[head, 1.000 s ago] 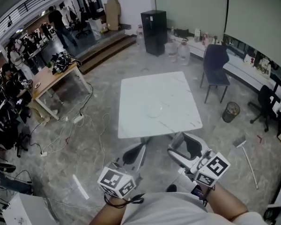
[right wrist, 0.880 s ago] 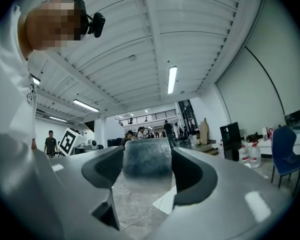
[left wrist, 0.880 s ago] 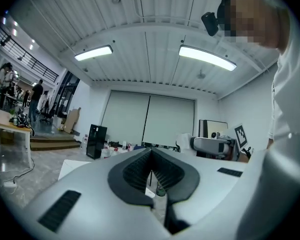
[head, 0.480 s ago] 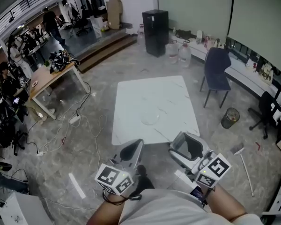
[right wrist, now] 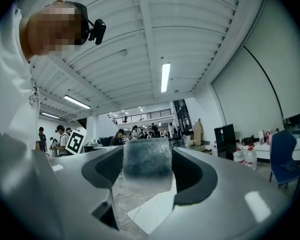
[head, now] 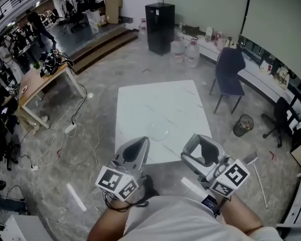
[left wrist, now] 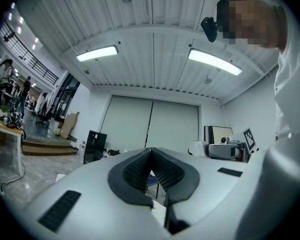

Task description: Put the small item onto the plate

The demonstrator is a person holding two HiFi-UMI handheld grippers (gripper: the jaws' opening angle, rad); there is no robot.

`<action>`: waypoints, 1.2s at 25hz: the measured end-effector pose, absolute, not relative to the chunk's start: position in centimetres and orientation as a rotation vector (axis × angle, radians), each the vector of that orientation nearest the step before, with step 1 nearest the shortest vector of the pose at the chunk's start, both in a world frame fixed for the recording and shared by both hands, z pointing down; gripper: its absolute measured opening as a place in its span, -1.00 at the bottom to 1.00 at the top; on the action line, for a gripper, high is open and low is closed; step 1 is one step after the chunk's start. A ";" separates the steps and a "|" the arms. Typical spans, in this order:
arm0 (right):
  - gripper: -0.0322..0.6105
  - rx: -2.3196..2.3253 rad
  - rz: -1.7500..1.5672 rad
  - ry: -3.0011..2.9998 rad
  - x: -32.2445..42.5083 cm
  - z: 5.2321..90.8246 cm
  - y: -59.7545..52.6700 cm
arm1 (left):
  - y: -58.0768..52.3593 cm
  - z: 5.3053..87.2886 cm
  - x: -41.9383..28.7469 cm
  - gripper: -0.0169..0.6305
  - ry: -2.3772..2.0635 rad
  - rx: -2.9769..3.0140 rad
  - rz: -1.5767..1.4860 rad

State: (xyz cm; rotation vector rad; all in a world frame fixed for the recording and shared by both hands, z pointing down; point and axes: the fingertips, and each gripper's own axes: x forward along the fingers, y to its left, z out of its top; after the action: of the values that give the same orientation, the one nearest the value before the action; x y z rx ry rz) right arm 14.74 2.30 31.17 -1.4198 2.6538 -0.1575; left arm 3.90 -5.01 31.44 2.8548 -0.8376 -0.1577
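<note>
Head view: I am looking steeply down on a white marble table, with a clear plate faintly visible near its near edge. Both tools hang short of the table, the left gripper on the left and the right gripper on the right, each well apart from the plate. A blue chair stands off the table's far right corner.

Left gripper view: the jaws are pressed together, with nothing between the ribbed pads. This tool is idle and aimed across the room, not at the table.

Right gripper view: the jaws are clamped on a translucent cube, frosted and squarely seated between the pads. A corner of the table shows below it, so the cube is in the air, short of the plate.

I judge this the carrying step. Next I would bring the right gripper forward and leftward over the plate, lower until the cube rests on it, then part the jaws gently so it does not slide.
</note>
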 end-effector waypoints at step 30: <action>0.02 -1.606 -0.444 2.713 13.6 42.2 -26.3 | -33.3 38.2 2.6 -0.93 -0.705 2.793 -0.032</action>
State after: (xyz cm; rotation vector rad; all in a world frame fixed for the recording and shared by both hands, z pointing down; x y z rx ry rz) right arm 13.57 -26.32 42.24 -1.6060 2.7128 -0.4435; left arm 2.57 -33.30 38.17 2.7933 -0.7050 -0.0323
